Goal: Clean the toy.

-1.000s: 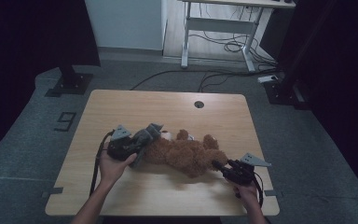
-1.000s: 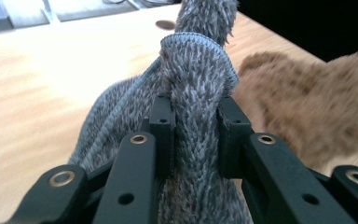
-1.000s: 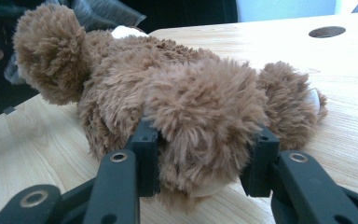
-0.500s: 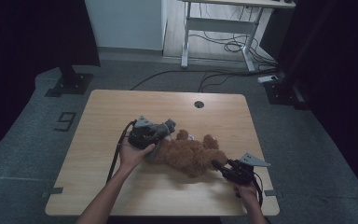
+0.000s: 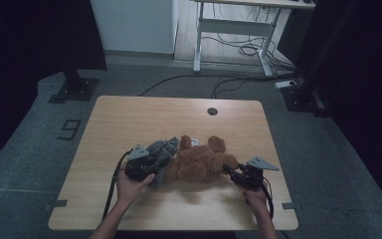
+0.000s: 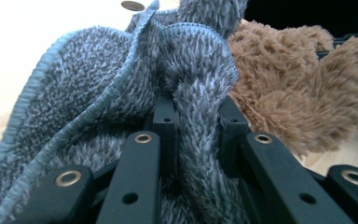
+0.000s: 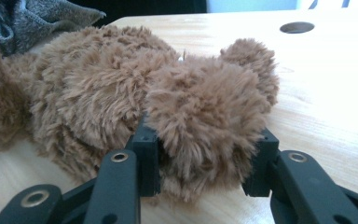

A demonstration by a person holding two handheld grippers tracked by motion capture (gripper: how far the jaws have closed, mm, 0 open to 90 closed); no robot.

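A: Left gripper (image 5: 155,167) — where, and holding what?
B: Toward the near edge of the tabletop (image 5: 129,119), left of centre, held in the left hand (image 5: 132,185). Clamped on a fold of the grey fleece cloth (image 6: 98,93); seen from the left gripper view, pile bunched tight between the two black jaws, which have just been closing a little more.

A: And the cloth itself?
B: Draped over the left end of the brown teddy bear (image 5: 199,162), touching it. Stitched hem running up across the left gripper view, brown fur just beside it on the right.

A: Right gripper (image 5: 229,172)?
B: Near the right part of the near edge, in the right hand (image 5: 254,196), jaws pointing toward the bear. Closed on a furry limb of the bear (image 7: 205,126), one pad on each side, fur bulging out above them.

A: Bear's place?
B: Lying flat on the tabletop, stretched left to right between the two grippers, nearer the near edge than the far one. Round cable hole (image 5: 212,111) well apart from it, by the far edge.

A: Tabletop otherwise?
B: Pale wood, grey floor (image 5: 40,129) around it.
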